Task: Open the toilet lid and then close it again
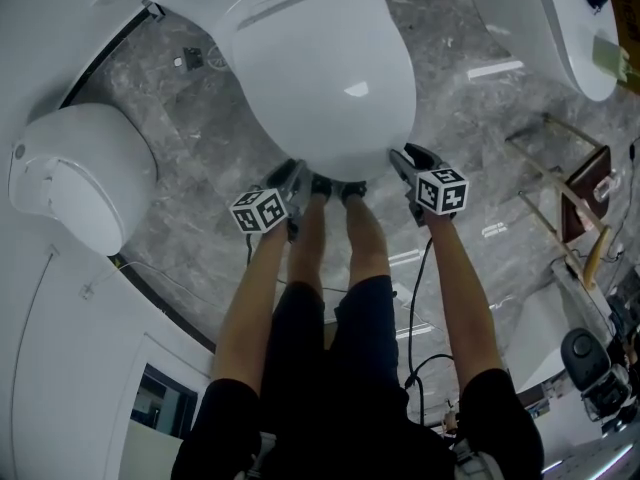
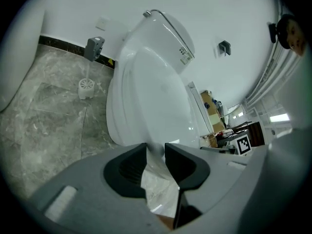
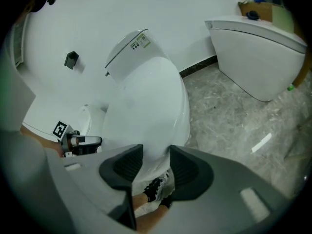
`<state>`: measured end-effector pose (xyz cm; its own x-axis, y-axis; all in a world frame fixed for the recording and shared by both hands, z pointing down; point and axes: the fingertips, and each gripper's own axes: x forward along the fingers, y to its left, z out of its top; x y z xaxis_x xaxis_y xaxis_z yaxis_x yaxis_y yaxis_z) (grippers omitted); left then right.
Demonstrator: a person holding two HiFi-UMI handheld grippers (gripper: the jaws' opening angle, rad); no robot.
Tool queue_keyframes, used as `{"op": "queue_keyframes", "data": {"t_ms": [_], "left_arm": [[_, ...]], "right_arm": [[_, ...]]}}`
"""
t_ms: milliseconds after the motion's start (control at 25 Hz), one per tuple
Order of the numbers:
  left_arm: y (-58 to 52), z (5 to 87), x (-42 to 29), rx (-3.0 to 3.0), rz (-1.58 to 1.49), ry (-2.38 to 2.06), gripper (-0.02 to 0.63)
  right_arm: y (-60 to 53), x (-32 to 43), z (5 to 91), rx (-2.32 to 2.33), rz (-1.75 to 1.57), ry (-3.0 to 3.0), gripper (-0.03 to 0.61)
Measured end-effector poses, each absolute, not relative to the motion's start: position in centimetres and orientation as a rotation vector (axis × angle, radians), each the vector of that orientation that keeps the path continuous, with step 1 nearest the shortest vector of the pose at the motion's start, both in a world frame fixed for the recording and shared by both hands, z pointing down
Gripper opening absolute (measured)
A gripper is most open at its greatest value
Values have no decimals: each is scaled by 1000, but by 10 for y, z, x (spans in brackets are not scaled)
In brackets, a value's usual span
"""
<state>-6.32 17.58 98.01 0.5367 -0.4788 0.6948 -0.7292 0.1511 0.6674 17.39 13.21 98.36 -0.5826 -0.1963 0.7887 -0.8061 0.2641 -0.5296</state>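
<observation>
Your toilet lid (image 1: 320, 68) is down flat. It is glossy white plastic, a smooth rounded egg shape with a soft highlight, and its narrow front end points at your legs (image 1: 330, 258). Your left claw (image 1: 293, 175) sits at the front-left of the rim. In the left gripper view its dark ribbed pads stand apart with a narrow gap, and the lid's curved front edge runs into that gap. I can't tell if the pads touch it, and nothing is clamped. Your right claw (image 1: 403, 158) is at the front-right of the rim, also parted. In the right gripper view the rim is at the pad tips, and your black shoes (image 3: 157, 193) show through the gap below. The two claws are near each other, one on each side of the lid's nose. The floor (image 1: 200, 138) is polished grey veined marble with room on both sides of the bowl. A rounded white fixture (image 1: 85, 173) stands to your left, apart from the toilet. Another white basin-shaped fixture (image 3: 258, 52) is on the right, well apart. A wooden frame (image 1: 575, 193) lies on the floor at right, near your right arm. Behind the lid is a plain white wall (image 2: 219, 13) with a dark skirting strip.
</observation>
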Motion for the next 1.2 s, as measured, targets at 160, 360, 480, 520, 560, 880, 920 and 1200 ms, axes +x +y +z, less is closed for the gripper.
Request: {"op": "queue_keyframes", "data": {"t_ms": [160,360,480,520,560,880,920,1200], "left_arm": [[177,977,-60,1483,221,-1087,126],[177,971,-63,1475,215,-1093,114],[176,967,-64,1470,206,-1092,114],[176,966,-64,1470,205,-1091,114],[176,965,-64,1470,205,-1089,114],[173,940,-65,1452,158,-1050,114],[172,936,-66,1449,148,-1046,114],[165,907,-72,1438,104,-1011,114]], "right_arm": [[133,177,982,910,1346,-1932,169],[133,178,975,910,1402,-1942,147],[131,179,970,903,1416,-1944,140],[131,179,968,903,1421,-1942,137],[130,180,966,907,1429,-1941,135],[127,180,934,1000,1521,-1931,121],[126,180,929,1001,1531,-1932,120],[117,176,894,1031,1594,-1923,112]]}}
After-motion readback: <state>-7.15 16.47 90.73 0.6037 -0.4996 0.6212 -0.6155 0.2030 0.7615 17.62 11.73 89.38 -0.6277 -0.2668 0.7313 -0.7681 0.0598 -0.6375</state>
